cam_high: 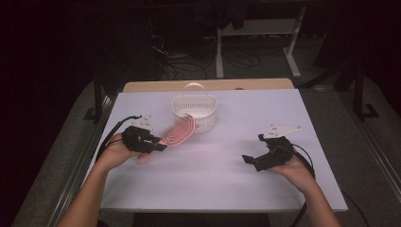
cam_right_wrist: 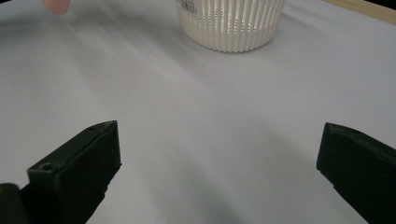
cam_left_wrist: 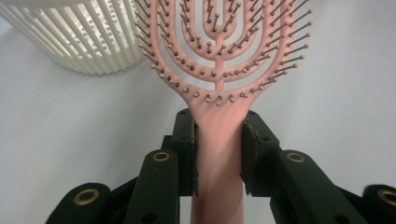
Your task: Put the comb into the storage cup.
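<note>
1. My left tool (cam_high: 158, 143) is clamped on the handle of the pink hairbrush (cam_high: 178, 131), at centre-left of the high view, with the head tilted up beside the white basket (cam_high: 195, 109).
2. I'd lift until the bristled head clears the rim, then carry it over the opening.
3. I'd keep the handle squarely between the jaws so it can't twist.
4. My right tool (cam_high: 253, 162) sits wide open at lower right on the surface (cam_high: 213, 179); I'd leave it there.

A big white table (cam_high: 213, 175) has a wooden edge at the back. A white basket (cam_high: 195, 113) with thin slats and a handle sits on it.
</note>
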A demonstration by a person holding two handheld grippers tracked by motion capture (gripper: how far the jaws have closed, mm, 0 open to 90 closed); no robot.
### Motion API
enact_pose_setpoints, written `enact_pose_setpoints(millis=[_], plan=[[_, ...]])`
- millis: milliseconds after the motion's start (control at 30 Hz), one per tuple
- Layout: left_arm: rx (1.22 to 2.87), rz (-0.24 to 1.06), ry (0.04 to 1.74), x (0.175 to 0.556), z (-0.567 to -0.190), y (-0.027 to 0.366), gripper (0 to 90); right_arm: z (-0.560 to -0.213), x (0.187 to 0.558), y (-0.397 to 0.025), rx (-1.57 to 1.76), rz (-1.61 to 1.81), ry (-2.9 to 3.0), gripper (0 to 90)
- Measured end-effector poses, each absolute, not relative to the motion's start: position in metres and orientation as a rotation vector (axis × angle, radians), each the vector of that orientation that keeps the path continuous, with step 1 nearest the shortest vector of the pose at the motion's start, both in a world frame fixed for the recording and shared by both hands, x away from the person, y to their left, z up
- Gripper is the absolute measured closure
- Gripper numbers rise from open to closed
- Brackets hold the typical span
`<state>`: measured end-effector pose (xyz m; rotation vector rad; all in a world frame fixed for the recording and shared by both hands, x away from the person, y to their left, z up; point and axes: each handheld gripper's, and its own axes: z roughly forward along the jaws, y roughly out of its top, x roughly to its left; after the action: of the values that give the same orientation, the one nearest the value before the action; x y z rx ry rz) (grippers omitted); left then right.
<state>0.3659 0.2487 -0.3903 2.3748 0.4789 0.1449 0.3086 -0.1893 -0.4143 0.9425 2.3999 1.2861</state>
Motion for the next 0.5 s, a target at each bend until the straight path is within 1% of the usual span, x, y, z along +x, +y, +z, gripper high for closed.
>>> enact_pose_setpoints(millis=[500], plan=[[2.266, 0.195, 0.519, 0.3674, -0.3869, 0.2512, 70.5, -0.4134, 0.3083, -0.1893, 0.942, 1.290, 2.396, 0.0]])
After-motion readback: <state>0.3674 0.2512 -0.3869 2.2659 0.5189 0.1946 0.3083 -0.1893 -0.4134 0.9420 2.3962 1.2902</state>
